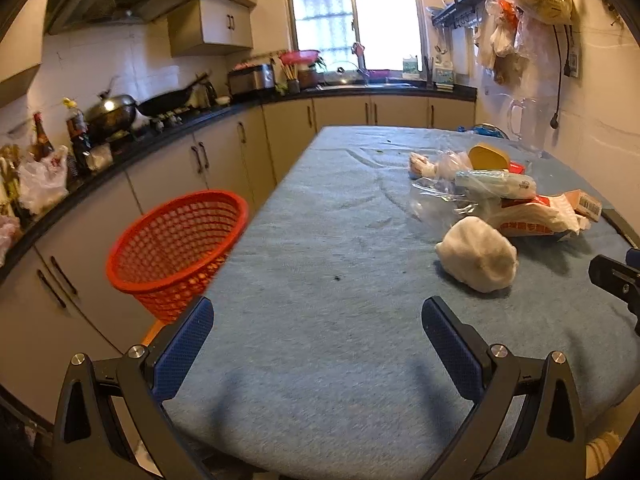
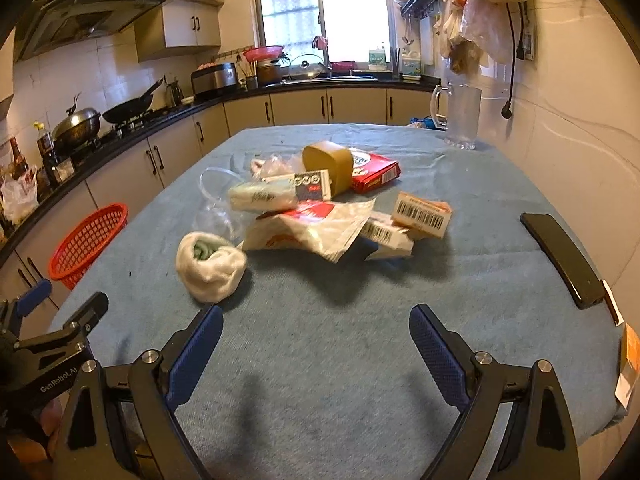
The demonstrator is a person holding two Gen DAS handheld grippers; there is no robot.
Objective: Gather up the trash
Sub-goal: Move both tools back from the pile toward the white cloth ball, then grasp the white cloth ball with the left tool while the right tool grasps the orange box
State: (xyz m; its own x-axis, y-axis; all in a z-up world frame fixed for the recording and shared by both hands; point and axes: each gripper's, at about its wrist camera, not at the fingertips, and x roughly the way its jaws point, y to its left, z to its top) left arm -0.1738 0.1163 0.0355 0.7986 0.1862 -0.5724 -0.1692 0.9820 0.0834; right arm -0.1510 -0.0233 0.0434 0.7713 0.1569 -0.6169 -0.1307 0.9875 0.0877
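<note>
A pile of trash lies on the blue-covered table (image 2: 360,360): a white crumpled wad (image 2: 210,266), a white plastic wrapper (image 2: 316,228), small barcode boxes (image 2: 422,214), a red box (image 2: 374,170), a tan lid (image 2: 328,160) and a clear plastic bag (image 2: 218,200). The wad also shows in the left wrist view (image 1: 478,254), right of my left gripper. An orange mesh basket (image 1: 176,248) stands beside the table's left edge. My left gripper (image 1: 318,328) is open and empty over the near table. My right gripper (image 2: 316,332) is open and empty, short of the pile.
A black phone (image 2: 562,258) lies at the table's right edge, with an orange-white card (image 2: 628,364) nearer. A glass pitcher (image 2: 462,116) stands at the far right. Kitchen counter (image 1: 120,152) with pots and bottles runs along the left. Bags hang on the right wall (image 1: 532,8).
</note>
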